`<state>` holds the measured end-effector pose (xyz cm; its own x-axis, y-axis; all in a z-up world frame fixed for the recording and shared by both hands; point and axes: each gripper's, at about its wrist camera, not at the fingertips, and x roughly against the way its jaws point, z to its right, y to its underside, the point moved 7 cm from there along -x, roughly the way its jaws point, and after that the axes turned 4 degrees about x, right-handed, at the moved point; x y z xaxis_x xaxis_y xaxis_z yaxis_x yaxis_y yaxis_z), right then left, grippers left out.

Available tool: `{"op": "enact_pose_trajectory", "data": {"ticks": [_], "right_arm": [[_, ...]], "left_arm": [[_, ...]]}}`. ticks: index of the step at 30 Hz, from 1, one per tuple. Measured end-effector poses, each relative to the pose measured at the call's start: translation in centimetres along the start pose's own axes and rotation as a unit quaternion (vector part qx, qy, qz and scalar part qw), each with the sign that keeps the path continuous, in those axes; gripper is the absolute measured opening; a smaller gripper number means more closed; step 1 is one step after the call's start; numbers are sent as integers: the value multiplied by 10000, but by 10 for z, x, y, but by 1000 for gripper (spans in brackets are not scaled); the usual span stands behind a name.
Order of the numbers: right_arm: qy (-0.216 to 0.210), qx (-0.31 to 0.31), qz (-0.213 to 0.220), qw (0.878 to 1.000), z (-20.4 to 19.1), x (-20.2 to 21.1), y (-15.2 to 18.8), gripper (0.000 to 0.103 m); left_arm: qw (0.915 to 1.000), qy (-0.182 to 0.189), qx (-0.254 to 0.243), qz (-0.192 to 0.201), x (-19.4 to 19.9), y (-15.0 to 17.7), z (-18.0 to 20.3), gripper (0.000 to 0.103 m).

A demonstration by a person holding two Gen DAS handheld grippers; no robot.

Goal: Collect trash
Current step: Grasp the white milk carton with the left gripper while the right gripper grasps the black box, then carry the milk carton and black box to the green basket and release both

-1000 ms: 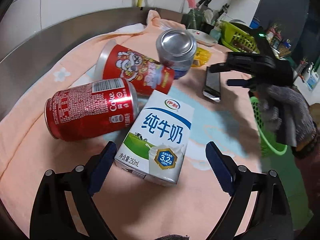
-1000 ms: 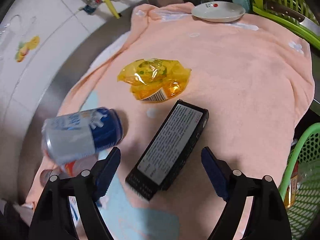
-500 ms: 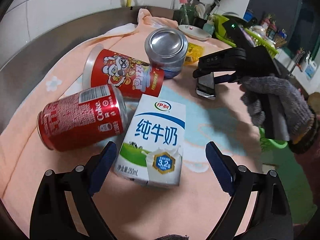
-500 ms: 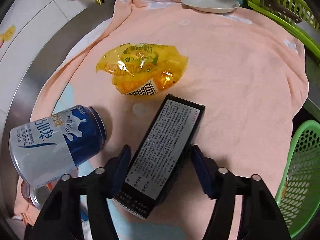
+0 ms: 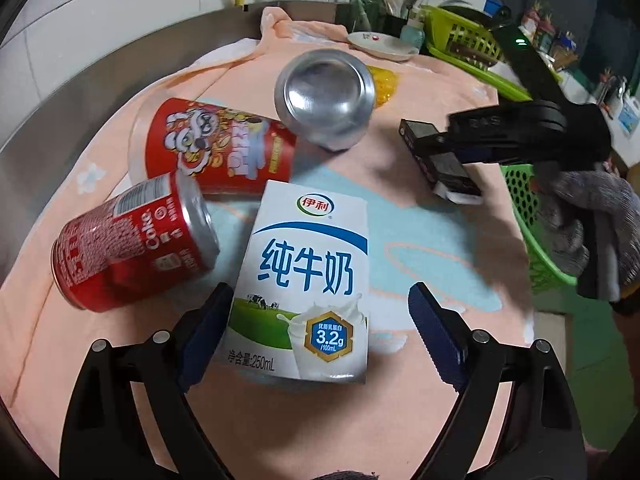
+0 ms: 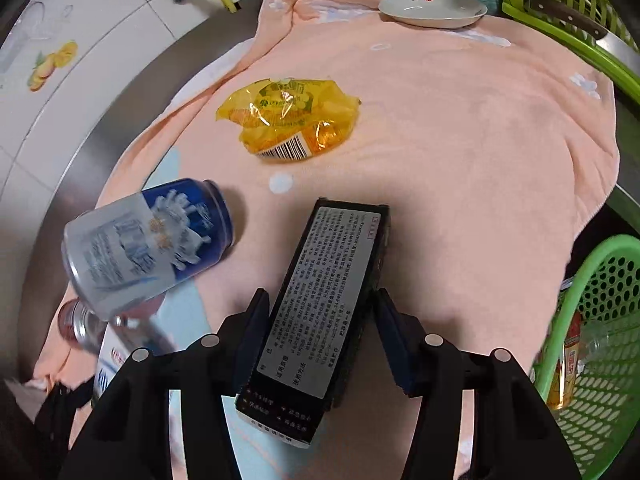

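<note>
A white milk carton (image 5: 308,280) lies on the peach towel (image 5: 420,420) between the fingers of my left gripper (image 5: 318,300). Its jaws are closing a little but still stand wide, with the right pad well off the carton. Left of it lie a red Coke can (image 5: 132,244) and a red snack tube (image 5: 216,148), and behind it a silver-blue can (image 5: 326,96). My right gripper (image 6: 320,304) is closing on a black box (image 6: 328,280), and both pads sit against its long sides. A yellow wrapper (image 6: 288,120) lies beyond the box.
A green mesh basket (image 6: 592,320) holding a bottle hangs at the towel's right edge. A white plate (image 6: 432,8) and a green dish rack (image 6: 560,12) stand at the back. A steel rim and a tiled wall run along the left. A gloved hand (image 5: 592,216) holds the right gripper.
My right gripper slid forward over the black box and its jaws came in against the box's sides. The left gripper crept nearer the milk carton. The silver-blue can shifted slightly.
</note>
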<state>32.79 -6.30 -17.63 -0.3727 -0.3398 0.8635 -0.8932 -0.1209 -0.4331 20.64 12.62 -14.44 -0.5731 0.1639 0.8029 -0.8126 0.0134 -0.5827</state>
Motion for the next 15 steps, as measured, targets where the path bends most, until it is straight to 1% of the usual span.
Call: {"op": "enact_pose_trajectory", "data": {"ticks": [3,6,8,9,10,12,15], "right_arm": [[-143,66,47,9999,3,11,11,50],[-183,174,85,9996,4,18,17,50],[-254,225,128,9993,4,24,22,50],[-304,220,145,9992,6,26,24,50],[-360,213,159,9990,6,28,25,50],[-471,194,202,9985,9,32,28,50],[-591,179,232,9978,12,38,32,49]], "left_arm": [[9997,-171,84,-120,-9,-5,-1,87],[9994,-292,86,-139,-16,-10,1,87],[9989,-468,7,-105,-17,-11,2,82],[9980,-620,-44,-115,-19,-10,2,74],[9973,-721,-54,-113,-19,-9,2,70],[9974,-718,22,-82,-18,-11,3,69],[9972,-745,-19,39,-8,-7,5,68]]}}
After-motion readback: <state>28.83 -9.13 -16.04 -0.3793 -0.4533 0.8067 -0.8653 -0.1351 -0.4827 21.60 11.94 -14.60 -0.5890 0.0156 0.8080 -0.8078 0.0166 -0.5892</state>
